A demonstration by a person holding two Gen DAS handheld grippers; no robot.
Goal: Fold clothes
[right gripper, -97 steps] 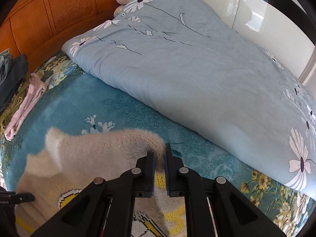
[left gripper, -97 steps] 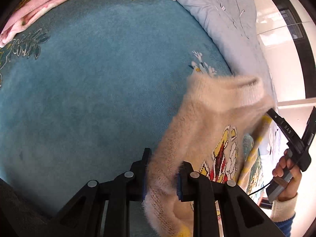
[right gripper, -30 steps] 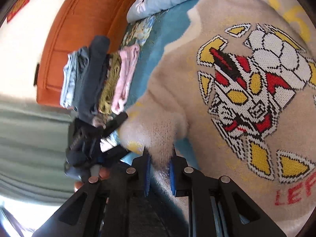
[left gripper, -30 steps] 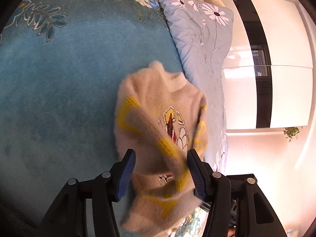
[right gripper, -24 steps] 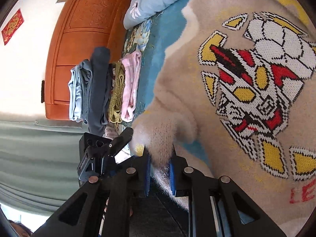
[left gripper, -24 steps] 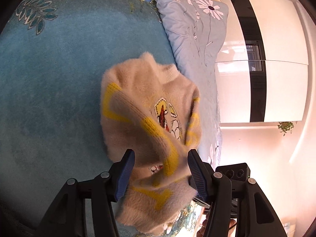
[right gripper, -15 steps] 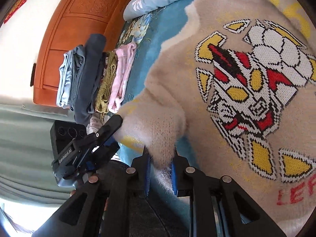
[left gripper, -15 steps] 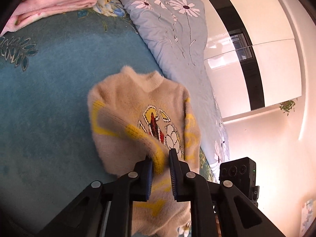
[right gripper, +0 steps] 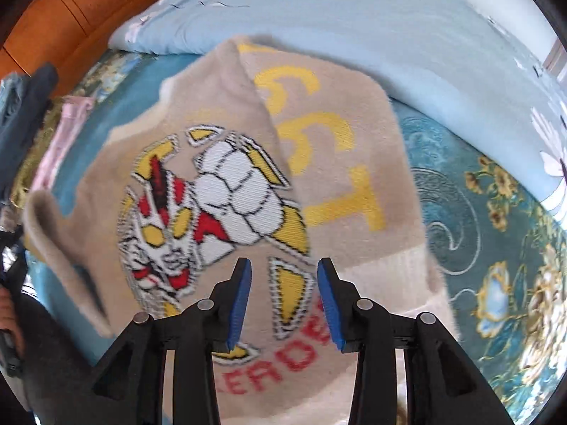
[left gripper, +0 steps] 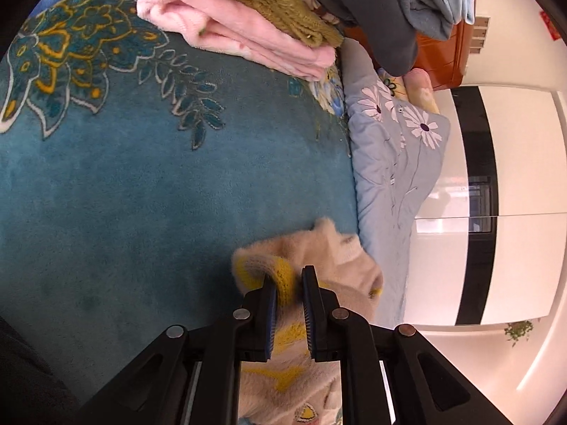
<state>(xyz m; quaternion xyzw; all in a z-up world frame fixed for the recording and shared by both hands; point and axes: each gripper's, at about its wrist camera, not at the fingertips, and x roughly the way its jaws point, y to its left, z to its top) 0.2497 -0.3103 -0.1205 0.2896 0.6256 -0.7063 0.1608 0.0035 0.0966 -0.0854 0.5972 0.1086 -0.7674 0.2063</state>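
A fuzzy beige sweater (right gripper: 347,212) with a knitted robot picture and yellow letters lies face up on the blue blanket (right gripper: 496,248). My right gripper (right gripper: 283,276) is open and empty just above its lower front. My left gripper (left gripper: 288,283) is shut on a beige and yellow sleeve of the sweater (left gripper: 276,272), held at the sweater's left side. The rest of the sweater (left gripper: 340,272) bunches behind and below the left gripper.
A stack of folded clothes (left gripper: 255,35), pink, olive, dark grey and light blue, sits at the far edge of the blanket (left gripper: 141,194). A light blue floral duvet (right gripper: 354,21) lies along the far side. A wooden headboard (right gripper: 88,3) stands behind.
My right gripper has let go of the sleeve and opened, swinging over the sweater's front. My left gripper closed on the sleeve half a second ago and has moved toward the folded stack.
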